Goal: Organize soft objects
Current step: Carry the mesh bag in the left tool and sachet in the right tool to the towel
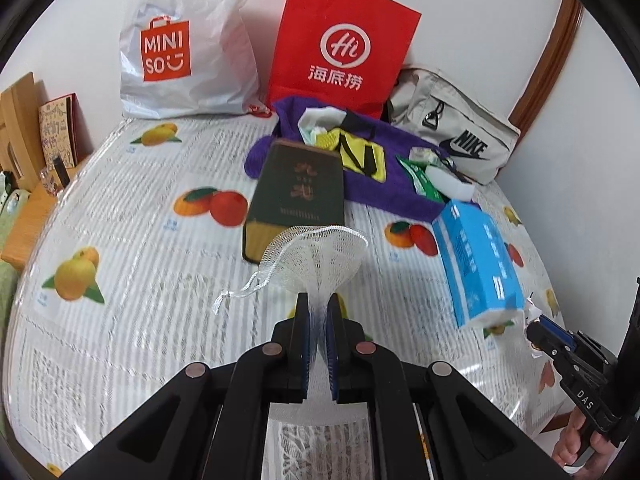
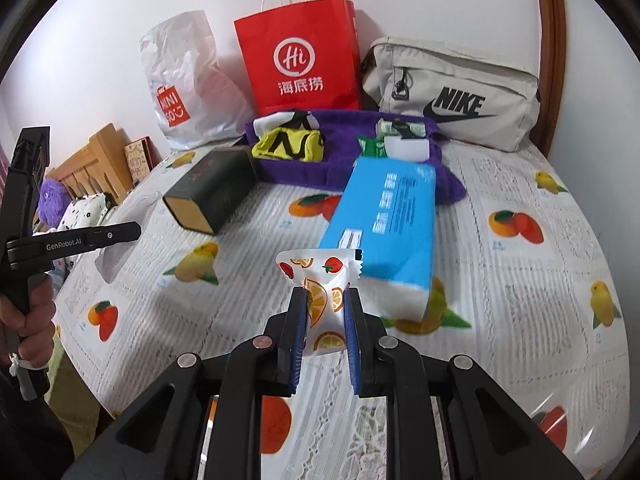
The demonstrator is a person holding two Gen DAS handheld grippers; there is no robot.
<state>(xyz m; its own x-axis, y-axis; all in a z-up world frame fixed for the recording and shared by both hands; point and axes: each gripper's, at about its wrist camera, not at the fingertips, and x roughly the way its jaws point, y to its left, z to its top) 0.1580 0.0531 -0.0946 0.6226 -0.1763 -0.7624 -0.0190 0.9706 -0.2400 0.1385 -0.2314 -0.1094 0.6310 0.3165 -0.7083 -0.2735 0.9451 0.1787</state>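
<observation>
**Both grippers hold soft items above the fruit-print table**

A table (image 1: 132,208) covered with a fruit-print cloth under clear plastic fills both views, backed by a white wall.

The left gripper (image 1: 318,308) is clenched on a white mesh pouch (image 1: 320,256). The mesh is pinched thin between the fingers and fans out wide just past the fingertips, with a drawstring loop trailing off to the left of them. Straight ahead of the fingers lies a dark green box (image 1: 298,196), and beyond it a purple towel (image 1: 392,188) carrying a yellow and black cloth (image 1: 360,152) and small packets. To the right of the fingers sits a blue tissue pack (image 1: 480,264).

The right gripper (image 2: 326,300) grips a white packet printed with oranges and strawberries (image 2: 324,284); its crimped top stands above the fingertips. Just ahead and slightly right of these fingers the blue tissue pack (image 2: 384,220) lies lengthwise, reaching toward the purple towel (image 2: 340,168). The dark green box (image 2: 212,196) lies ahead to the left.

Against the wall stand a white plastic shopping bag (image 1: 188,44), a red paper bag (image 1: 344,44) and a beige pouch (image 1: 456,128).
</observation>
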